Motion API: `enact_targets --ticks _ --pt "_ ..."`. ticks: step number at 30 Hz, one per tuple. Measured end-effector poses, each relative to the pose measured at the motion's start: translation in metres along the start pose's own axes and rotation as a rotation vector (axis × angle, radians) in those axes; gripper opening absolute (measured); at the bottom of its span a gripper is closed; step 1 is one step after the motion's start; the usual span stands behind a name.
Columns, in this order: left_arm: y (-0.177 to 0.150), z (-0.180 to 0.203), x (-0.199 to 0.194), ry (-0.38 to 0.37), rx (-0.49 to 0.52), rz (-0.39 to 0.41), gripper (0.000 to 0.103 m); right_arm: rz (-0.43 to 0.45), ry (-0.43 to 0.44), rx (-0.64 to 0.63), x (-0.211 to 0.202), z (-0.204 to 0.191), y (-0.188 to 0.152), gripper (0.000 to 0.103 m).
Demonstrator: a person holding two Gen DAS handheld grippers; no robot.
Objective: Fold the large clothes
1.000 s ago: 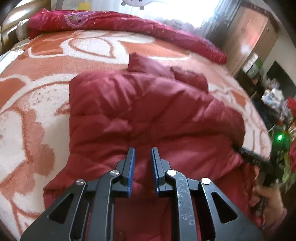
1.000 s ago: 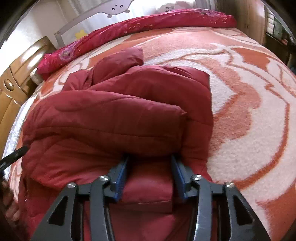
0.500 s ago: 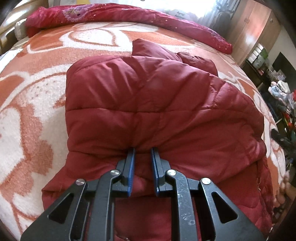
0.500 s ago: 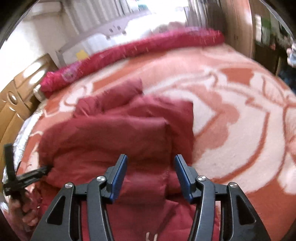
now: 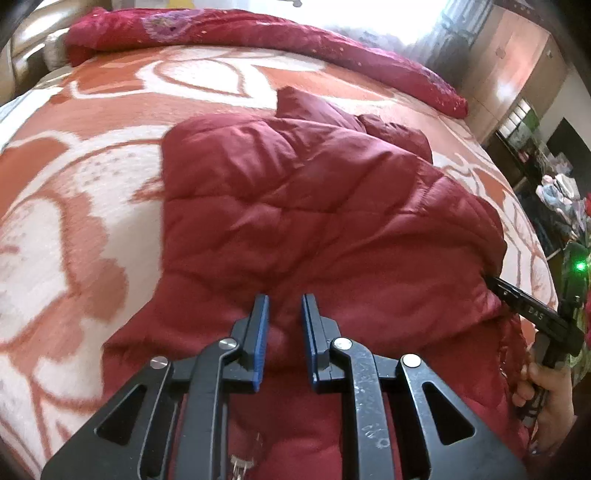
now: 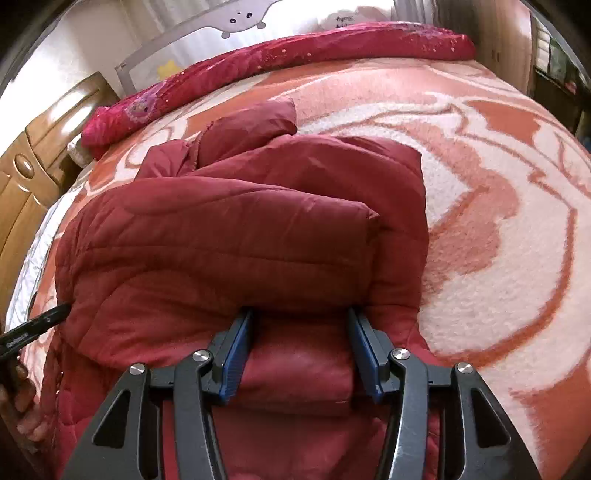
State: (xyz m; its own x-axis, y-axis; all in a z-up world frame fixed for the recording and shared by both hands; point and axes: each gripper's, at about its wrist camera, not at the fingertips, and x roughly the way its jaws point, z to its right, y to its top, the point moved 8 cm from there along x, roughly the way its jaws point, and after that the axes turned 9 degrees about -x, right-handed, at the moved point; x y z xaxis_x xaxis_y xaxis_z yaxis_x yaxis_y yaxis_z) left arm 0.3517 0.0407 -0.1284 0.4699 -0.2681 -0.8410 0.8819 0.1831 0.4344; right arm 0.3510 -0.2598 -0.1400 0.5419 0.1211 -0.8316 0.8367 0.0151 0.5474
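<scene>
A dark red quilted puffer jacket (image 5: 314, 206) lies partly folded on the bed; it also fills the right wrist view (image 6: 236, 236). My left gripper (image 5: 283, 306) sits at the jacket's near fold, jaws narrowly apart with a bulge of red fabric between them. My right gripper (image 6: 299, 321) is open wide, its fingertips tucked under the edge of the folded upper layer, straddling the lower layer. The right gripper also shows at the jacket's right edge in the left wrist view (image 5: 517, 299). The left gripper pokes in at the left in the right wrist view (image 6: 37, 325).
The bed carries an orange and white patterned blanket (image 5: 92, 192) (image 6: 498, 221). A rolled crimson quilt (image 5: 258, 33) (image 6: 295, 55) lies along the far side. A wooden headboard (image 6: 33, 173) stands at left, a wardrobe (image 5: 524, 70) and clutter (image 5: 561, 199) at right.
My right gripper pulled back from the jacket half a second ago and has now come in again under the folded edge. My left gripper has backed off slightly and opened a little.
</scene>
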Motion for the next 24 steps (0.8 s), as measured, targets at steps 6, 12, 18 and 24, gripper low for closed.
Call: enact_targets --ticks 6,12,18,24 --pt "-0.026 -0.015 -0.051 -0.036 -0.055 0.040 0.015 0.020 0.031 0.074 -0.020 0.010 -0.004 0.052" --pt "-0.062 -0.039 -0.083 -0.032 -0.092 0.042 0.015 0.035 0.088 0.105 -0.057 0.009 -0.024 0.056" --pt "-0.095 -0.065 -0.102 -0.024 -0.152 0.038 0.015 0.036 0.150 0.099 -0.097 -0.003 -0.062 0.057" --pt "-0.122 -0.083 -0.118 -0.021 -0.185 0.043 0.042 0.020 0.199 0.111 -0.126 -0.011 -0.107 0.067"
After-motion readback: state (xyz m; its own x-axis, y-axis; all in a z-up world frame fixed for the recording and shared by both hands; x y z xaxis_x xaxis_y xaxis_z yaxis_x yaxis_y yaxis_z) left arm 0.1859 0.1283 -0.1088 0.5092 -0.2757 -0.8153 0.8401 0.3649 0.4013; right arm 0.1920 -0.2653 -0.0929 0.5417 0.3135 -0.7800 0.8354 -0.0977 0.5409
